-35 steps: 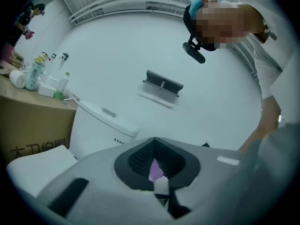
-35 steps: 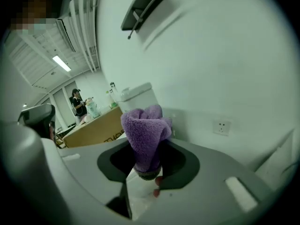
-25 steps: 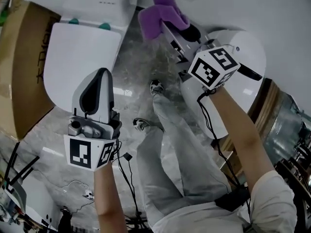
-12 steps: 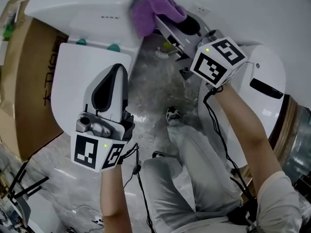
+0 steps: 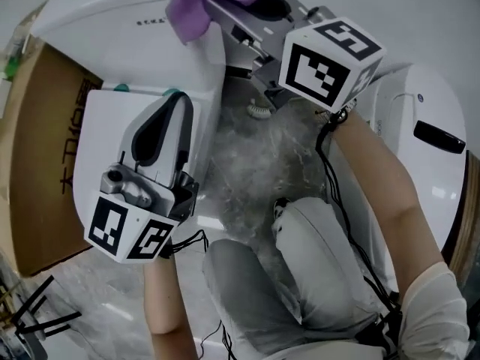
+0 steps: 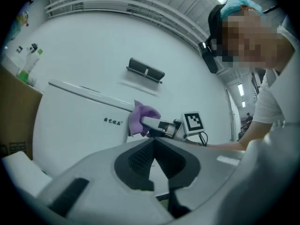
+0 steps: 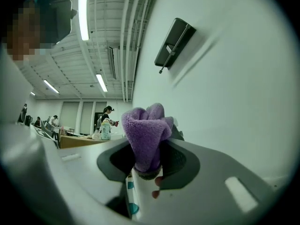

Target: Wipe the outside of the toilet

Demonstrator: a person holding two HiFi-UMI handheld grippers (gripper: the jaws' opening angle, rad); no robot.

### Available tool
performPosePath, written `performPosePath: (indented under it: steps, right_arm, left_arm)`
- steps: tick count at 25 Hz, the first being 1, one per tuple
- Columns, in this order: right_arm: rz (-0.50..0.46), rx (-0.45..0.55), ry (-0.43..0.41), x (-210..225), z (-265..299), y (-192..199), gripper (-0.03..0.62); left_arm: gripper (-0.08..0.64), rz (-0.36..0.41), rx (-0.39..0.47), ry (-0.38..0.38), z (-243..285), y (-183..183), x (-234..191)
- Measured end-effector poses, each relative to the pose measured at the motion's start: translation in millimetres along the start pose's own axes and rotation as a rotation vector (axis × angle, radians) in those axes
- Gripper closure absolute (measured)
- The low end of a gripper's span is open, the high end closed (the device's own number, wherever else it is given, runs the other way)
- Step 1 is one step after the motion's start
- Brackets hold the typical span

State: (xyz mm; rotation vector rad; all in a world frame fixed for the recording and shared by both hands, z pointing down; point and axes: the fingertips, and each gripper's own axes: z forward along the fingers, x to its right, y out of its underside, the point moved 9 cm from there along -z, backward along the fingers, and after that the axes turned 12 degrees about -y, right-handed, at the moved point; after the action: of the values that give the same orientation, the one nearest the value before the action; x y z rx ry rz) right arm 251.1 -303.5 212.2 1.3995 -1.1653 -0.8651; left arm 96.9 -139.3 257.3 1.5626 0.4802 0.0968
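Head view shows the glossy white ceramic toilet (image 5: 120,21); at its cistern corner our right tongs (image 7: 147,165) grip the fuzzy purple cloth (image 5: 191,6). Our left tongs (image 6: 154,146) sit closed, empty. We judge wiping barely begun; bowl and sides remain.

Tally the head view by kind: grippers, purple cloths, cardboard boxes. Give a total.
Grippers: 2, the left gripper and the right gripper
Purple cloth: 1
Cardboard box: 1
Total: 4
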Motion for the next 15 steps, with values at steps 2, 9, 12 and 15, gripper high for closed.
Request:
performPosePath:
  steps: [2,9,12,15]
  right_arm:
    - [-0.03,0.004,-0.001,-0.9,0.7,6.4,0.457]
    - [-0.083,-0.03,0.022,-9.9,9.6,30.8,0.454]
    - [-0.079,-0.018,0.011,-6.4,12.0,36.2,0.456]
    - [-0.06,-0.026,-0.004,-3.5,11.3,36.1,0.456]
  left_arm:
    - [0.555,0.016,0.024,0.061,0.1,7.3,6.8]
    - [0.555,0.072,0.032,0.087,-16.6,24.5,9.5]
    - [0.554,0.068,0.044,0.07,-22.8,23.1,2.3]
    - [0.555,0.06,0.048,0.048,-22.2,24.1,-6.7]
